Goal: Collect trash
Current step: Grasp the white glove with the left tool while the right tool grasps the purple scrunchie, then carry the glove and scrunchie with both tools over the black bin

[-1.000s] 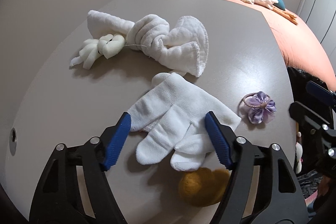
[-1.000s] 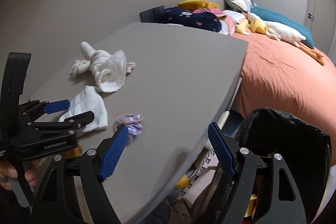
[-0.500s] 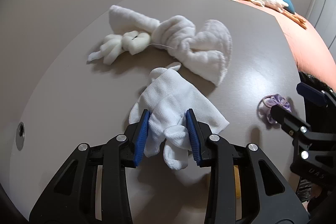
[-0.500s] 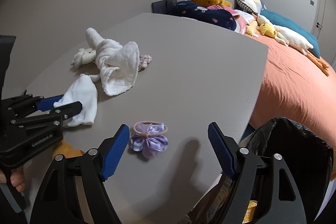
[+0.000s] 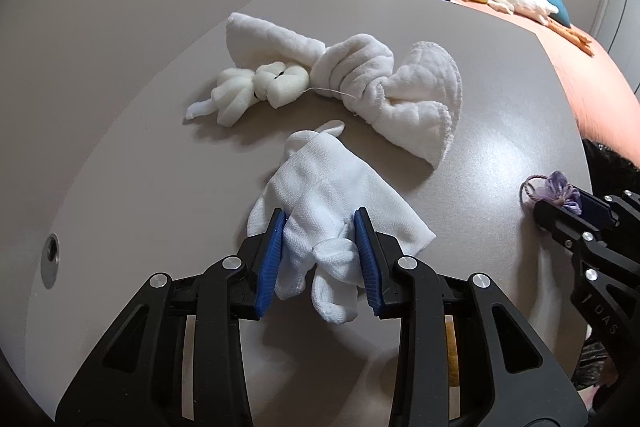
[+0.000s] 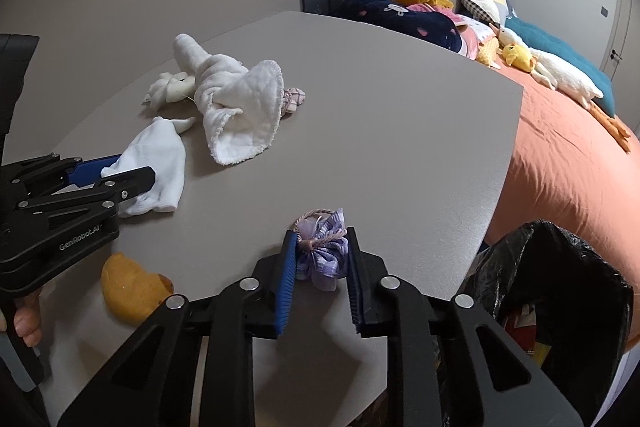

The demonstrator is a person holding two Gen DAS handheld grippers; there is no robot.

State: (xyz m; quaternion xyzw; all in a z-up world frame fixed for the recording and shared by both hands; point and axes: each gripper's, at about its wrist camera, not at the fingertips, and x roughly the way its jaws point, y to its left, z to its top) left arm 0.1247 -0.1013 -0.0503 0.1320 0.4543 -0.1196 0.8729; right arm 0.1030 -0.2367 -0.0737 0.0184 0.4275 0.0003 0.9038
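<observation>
A small white cloth (image 5: 332, 187) lies on the grey table (image 5: 500, 99). My left gripper (image 5: 319, 223) has its blue pads pressed on the cloth's near end, and its jaws are still closing. The same gripper (image 6: 132, 167) and cloth (image 6: 160, 155) show at the left of the right wrist view. Near the table's front edge sits a purple flower hair tie (image 6: 320, 259). My right gripper (image 6: 320, 239) is closing on it, both pads against its sides. A black trash bag (image 6: 560, 267) stands open beside the table at lower right.
A rolled white towel (image 5: 384, 83) and a white plush (image 5: 256, 87) lie further back, with a pink checked scrap (image 6: 294, 99) behind them. An orange lump (image 6: 128, 287) sits near the front edge. An orange bed (image 6: 580, 155) with pillows and toys lies right.
The left jaws closed from wide apart onto the white cloth. The right gripper moved in over the table to the purple hair tie and its jaws closed around it.
</observation>
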